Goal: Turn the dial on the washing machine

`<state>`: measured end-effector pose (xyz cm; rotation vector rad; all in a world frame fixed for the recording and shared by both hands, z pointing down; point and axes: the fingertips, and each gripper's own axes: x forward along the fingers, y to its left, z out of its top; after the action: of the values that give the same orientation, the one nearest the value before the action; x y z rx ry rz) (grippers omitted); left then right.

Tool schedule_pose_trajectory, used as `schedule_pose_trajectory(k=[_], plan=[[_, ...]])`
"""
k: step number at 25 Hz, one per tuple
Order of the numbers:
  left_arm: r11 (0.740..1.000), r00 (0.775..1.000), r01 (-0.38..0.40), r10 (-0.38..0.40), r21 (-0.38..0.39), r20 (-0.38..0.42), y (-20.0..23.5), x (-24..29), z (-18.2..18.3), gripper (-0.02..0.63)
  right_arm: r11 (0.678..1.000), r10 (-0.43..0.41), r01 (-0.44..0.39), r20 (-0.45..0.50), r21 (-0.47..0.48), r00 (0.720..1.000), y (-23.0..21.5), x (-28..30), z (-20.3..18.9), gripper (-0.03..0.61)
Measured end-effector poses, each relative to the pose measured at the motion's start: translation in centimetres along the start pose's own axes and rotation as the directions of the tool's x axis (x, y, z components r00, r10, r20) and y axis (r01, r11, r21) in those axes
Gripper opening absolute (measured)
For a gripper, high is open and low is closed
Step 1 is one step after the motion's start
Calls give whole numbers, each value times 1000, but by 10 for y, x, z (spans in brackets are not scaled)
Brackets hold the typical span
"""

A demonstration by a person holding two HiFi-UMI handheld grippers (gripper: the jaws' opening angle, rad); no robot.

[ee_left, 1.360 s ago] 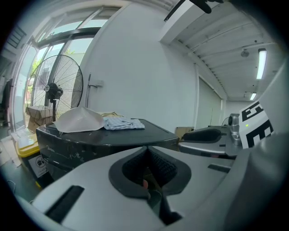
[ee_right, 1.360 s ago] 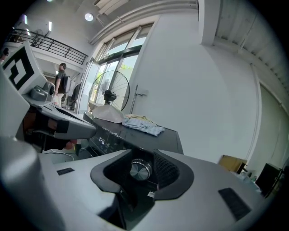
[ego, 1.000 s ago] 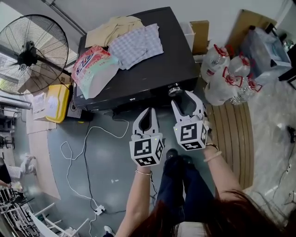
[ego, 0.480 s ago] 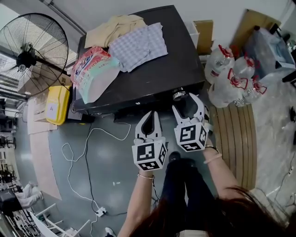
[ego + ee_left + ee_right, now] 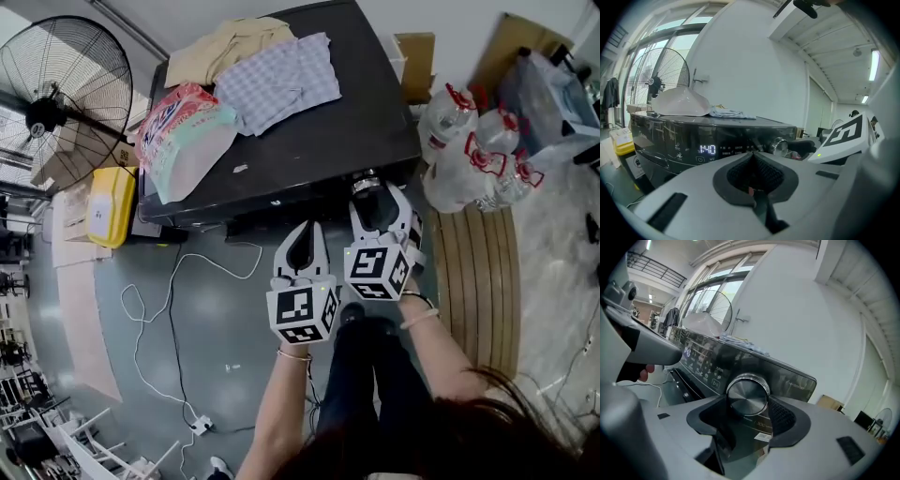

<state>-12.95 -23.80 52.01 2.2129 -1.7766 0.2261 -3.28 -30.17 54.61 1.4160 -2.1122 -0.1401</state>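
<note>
The right gripper (image 5: 380, 195) has just been opening its 2 jaws, which stand wide on either side of the dial (image 5: 747, 396) on the washing machine (image 5: 309, 141) front, not pressing it. The left gripper (image 5: 302, 234) is closed and empty. Gripping and turning seem still to do.

The round silver dial (image 5: 747, 394), centre of the right gripper view, is brushed metal with a polished rim. It is set in the glossy, mirror-like black front of the dark washing machine (image 5: 787, 376). The left tool (image 5: 752, 158) is matt grey plastic; its black pads (image 5: 759, 172) look finely ribbed and rubbery. In the head view: soft checked cloth (image 5: 281, 80) and a shiny plastic detergent bag (image 5: 183, 141) upper middle, clear plastic bottles (image 5: 459, 141) and a slatted wood board (image 5: 483, 272) right, a wire-metal fan (image 5: 61, 103) upper left, a smooth grey floor (image 5: 206, 319).
</note>
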Motion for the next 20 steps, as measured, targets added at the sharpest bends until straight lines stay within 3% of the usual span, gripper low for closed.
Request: schedule_pose_trajectory(k=[3, 8, 14, 20], plan=[[1000, 1000, 2, -2, 3, -1, -1, -1, -4, 17, 1000, -21, 21, 7, 8, 1000, -1, 0, -1, 295], [1000, 1000, 1, -1, 2, -2, -1, -3, -10, 17, 988, 4, -7, 14, 154, 1000, -1, -1, -1, 293], [1000, 1000, -7, 7, 1, 1, 0, -4, -13, 17, 930, 52, -67, 50, 361, 997, 0, 0, -1, 293], [1000, 1000, -12, 12, 2, -7, 1, -6, -19, 17, 938, 63, -79, 58, 338, 996, 1, 1, -1, 295]])
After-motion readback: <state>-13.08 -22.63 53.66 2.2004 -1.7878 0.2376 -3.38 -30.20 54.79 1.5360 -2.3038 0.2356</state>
